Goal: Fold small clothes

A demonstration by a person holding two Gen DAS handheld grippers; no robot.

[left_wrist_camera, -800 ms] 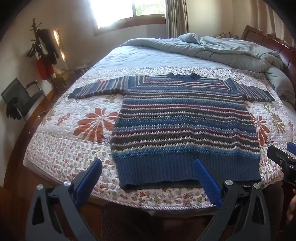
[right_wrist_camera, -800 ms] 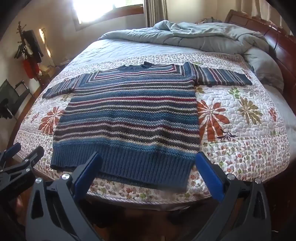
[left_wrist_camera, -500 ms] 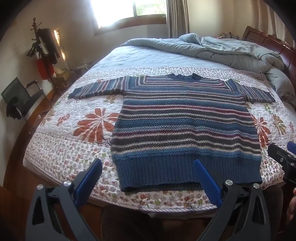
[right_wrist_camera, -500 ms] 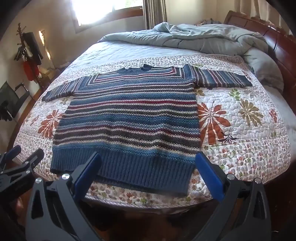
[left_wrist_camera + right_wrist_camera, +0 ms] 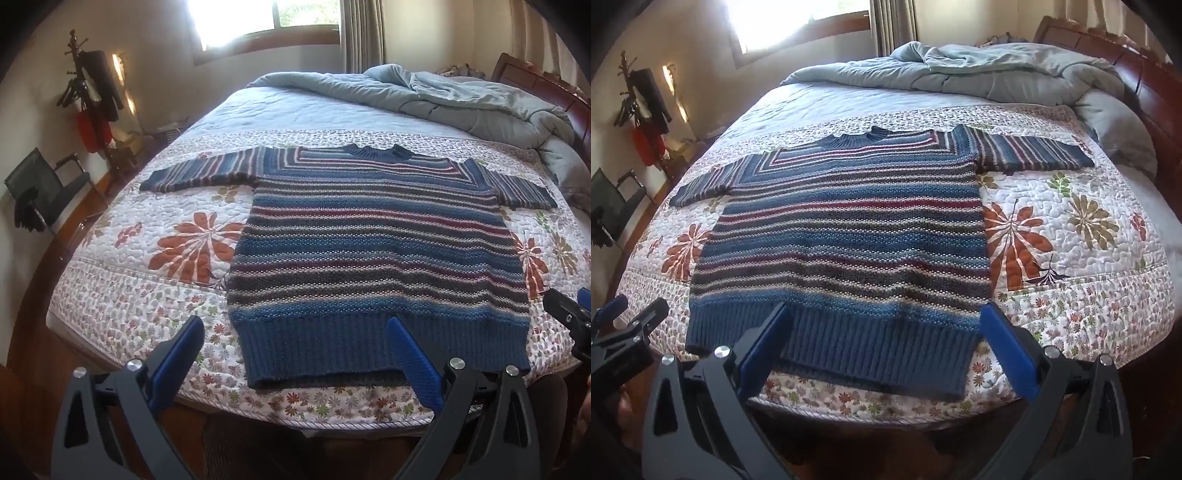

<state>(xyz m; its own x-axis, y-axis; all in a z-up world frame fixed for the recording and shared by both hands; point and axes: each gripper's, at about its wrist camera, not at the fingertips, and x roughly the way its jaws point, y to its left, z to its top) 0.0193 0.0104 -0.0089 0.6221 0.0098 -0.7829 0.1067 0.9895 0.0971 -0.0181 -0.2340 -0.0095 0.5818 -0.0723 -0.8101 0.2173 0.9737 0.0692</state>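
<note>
My left gripper [image 5: 295,354] hangs with its blue fingers [image 5: 413,360] spread wide and nothing between them, at the near edge of the bed, over the ribbed hem of the striped sweater [image 5: 373,251]. My right gripper [image 5: 886,343] is spread the same way and empty, above the hem's other end. The sweater lies flat and face up on the floral quilt [image 5: 147,295], sleeves stretched out to both sides, collar pointing away from me. Beyond it a grey-blue duvet [image 5: 443,99] is bunched against the wooden headboard [image 5: 1145,77].
</note>
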